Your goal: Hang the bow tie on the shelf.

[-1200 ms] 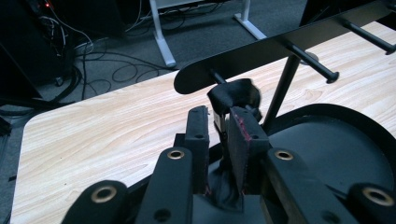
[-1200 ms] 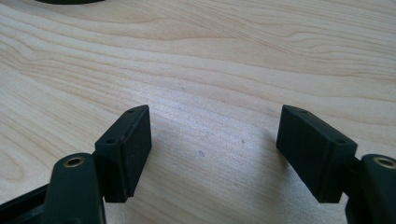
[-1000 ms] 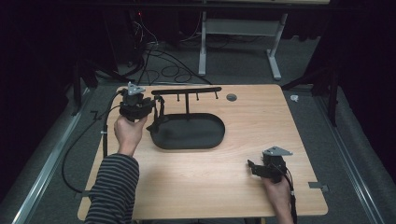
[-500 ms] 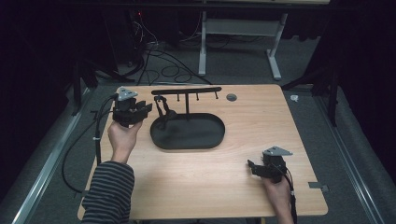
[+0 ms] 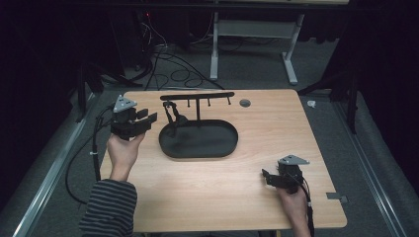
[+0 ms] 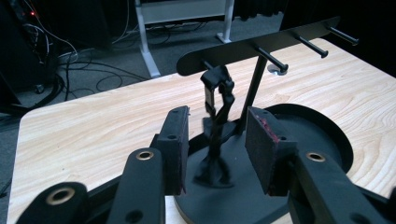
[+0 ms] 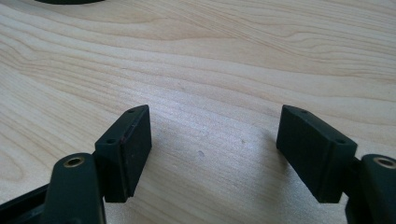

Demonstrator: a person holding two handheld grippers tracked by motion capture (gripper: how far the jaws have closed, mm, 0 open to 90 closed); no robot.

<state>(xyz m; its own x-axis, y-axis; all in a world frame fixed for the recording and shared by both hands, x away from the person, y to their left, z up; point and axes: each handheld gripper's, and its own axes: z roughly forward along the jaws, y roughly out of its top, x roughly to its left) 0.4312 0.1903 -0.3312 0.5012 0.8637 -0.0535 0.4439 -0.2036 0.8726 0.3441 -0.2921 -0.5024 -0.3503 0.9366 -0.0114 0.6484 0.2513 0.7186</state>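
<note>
High view: the left gripper (image 5: 141, 120) is seen at the left of the frame, held in a hand (image 5: 122, 150) above the left edge of the bench (image 5: 222, 197). Its jaws are parted, with nothing between them, and have just been opening. Just to its right, a small black object (image 5: 171, 114) hangs from the leftmost of 4 pegs on a black rack (image 5: 197, 96), its lower end reaching the oval black tray (image 5: 207, 143) that forms the rack's base at the centre of the frame. The right gripper (image 5: 269, 177) is seen at the lower right, resting near the bench's front edge, well apart from the tray.

Left gripper view: the 2 pads (image 6: 175, 149) are seen parted at a middling width in the lower half of the frame. The black object (image 6: 217, 130) is framed in the gap beyond them, hanging under the rack's bar (image 6: 261, 44) beside its upright post; it is not touched by either pad.

Right gripper view: the jaws are seen wide apart over bare wood (image 7: 210, 70), with nothing between them. A sliver of the tray (image 7: 70, 1) is seen at the upper left edge.
</note>
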